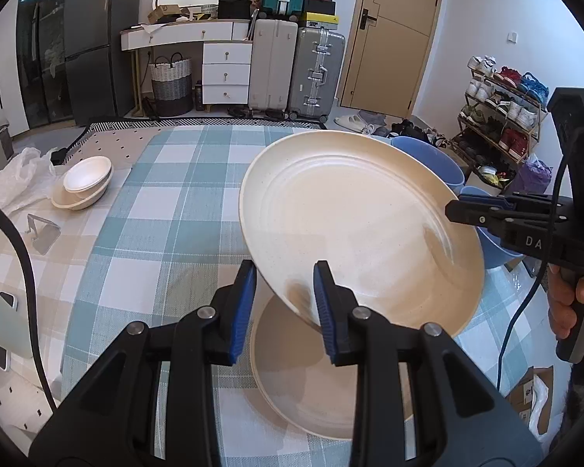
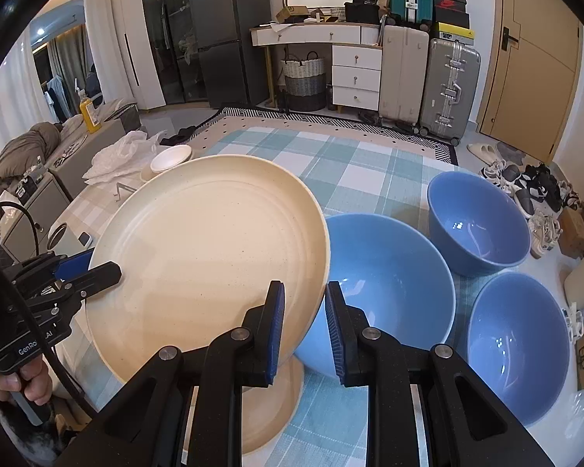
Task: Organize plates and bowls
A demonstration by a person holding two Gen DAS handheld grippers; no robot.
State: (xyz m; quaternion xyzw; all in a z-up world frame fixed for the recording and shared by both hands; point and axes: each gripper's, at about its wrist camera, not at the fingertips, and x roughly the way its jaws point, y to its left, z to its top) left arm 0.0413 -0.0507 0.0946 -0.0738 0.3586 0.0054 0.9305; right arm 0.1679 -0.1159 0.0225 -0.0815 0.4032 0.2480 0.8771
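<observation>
Checked cloth covers the tabletop (image 1: pixel 167 210). Left wrist view: left gripper (image 1: pixel 284 303) fingers clamp the tilted cream plate (image 1: pixel 354 225) above another plate (image 1: pixel 303 381). Right wrist view: right gripper (image 2: pixel 303 323) fingers pinch its opposite rim beside blue bowls (image 2: pixel 393 272). Judged mid-carry; next, lower it level onto a stack.

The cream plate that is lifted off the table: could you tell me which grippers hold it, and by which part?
Both hold the raised cream plate by its rim: the left gripper and the right gripper clamp opposite edges, above another cream plate on the tablecloth.
</observation>
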